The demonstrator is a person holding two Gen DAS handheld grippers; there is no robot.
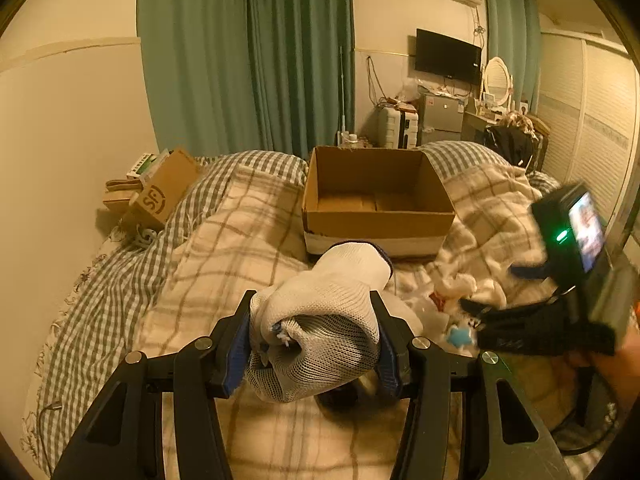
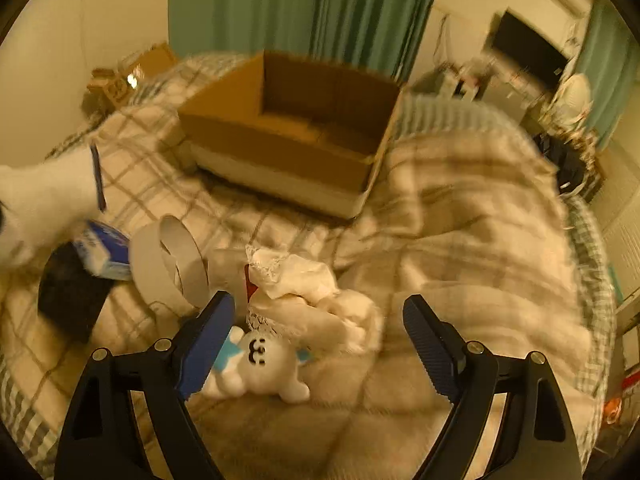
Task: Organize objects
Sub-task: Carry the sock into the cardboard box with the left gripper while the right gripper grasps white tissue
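Your left gripper [image 1: 314, 344] clamps the white glove [image 1: 320, 320] above the bed [image 1: 248, 240], cardboard box [image 1: 376, 200] (open) just beyond; your right gripper [image 2: 320, 344] hangs wide over the plush toy [image 2: 260, 368] beside crumpled cloth [image 2: 312, 292].

Both wrist views face forward over bed; right looks steeper; shared: cardboard box [image 1: 376, 204] [image 2: 292, 132], green curtain [image 1: 248, 56] [image 2: 300, 4].

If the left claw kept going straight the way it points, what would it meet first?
Probably the near wall of the cardboard box on the bed; the left claw, shut on a white glove, points toward it. Depth is uncertain.
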